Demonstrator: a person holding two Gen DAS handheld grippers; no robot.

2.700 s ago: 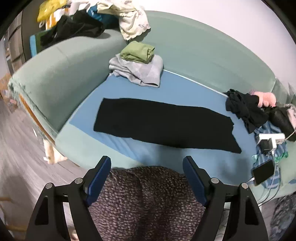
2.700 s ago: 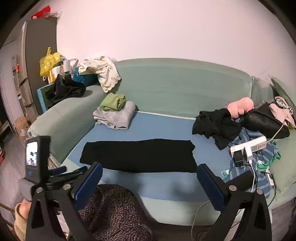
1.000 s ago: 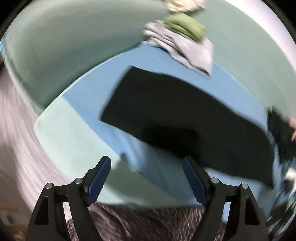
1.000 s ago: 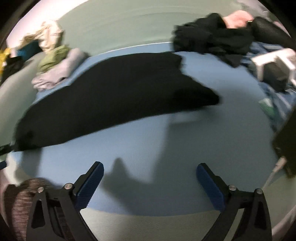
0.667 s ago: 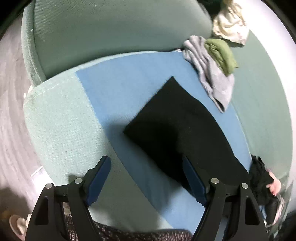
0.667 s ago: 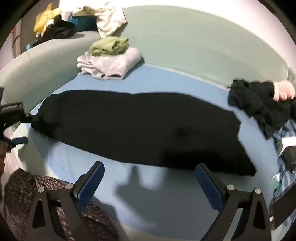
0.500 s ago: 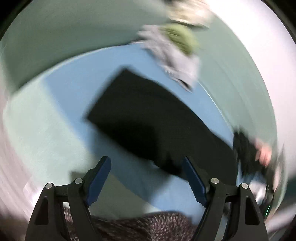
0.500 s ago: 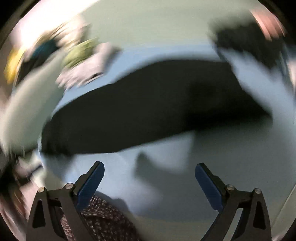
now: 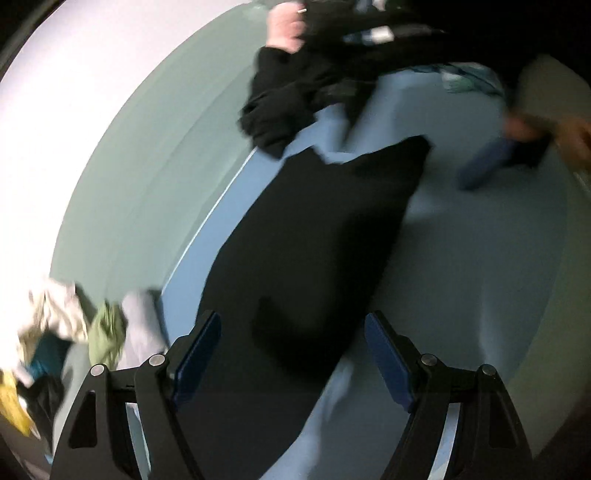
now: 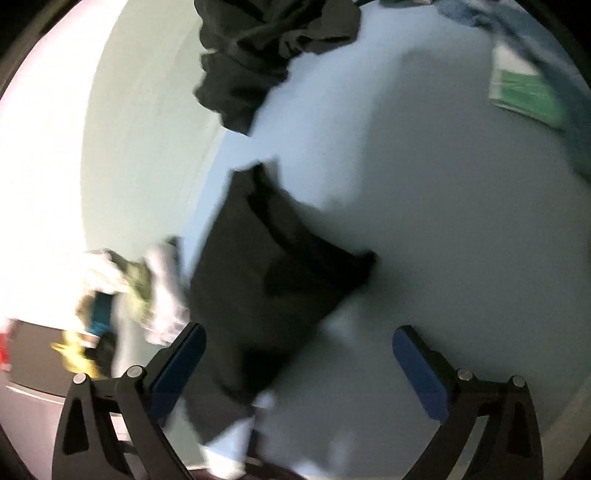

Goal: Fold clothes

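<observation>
A long black garment (image 9: 314, 251) lies flat on the blue seat of a green sofa (image 9: 159, 155). In the left wrist view it runs away from my left gripper (image 9: 293, 352), which hovers open over its near end with nothing between the blue pads. In that view the right gripper's blue finger (image 9: 484, 166) shows blurred beside the garment's far end, held by a hand. The right wrist view is blurred: the garment's end (image 10: 280, 280) sits ahead of my right gripper (image 10: 299, 363), whose jaws stand wide apart and empty.
A crumpled black clothes heap (image 9: 295, 92) and a pink item (image 9: 282, 26) sit beyond the garment's far end. Folded green and grey clothes (image 9: 118, 332) lie by the sofa arm. A green packet (image 10: 524, 92) rests on the seat.
Both cameras have rolled hard, so the sofa now looks turned on its side. My left gripper swept along the garment; the right one moved close to its end. Both stayed open.
</observation>
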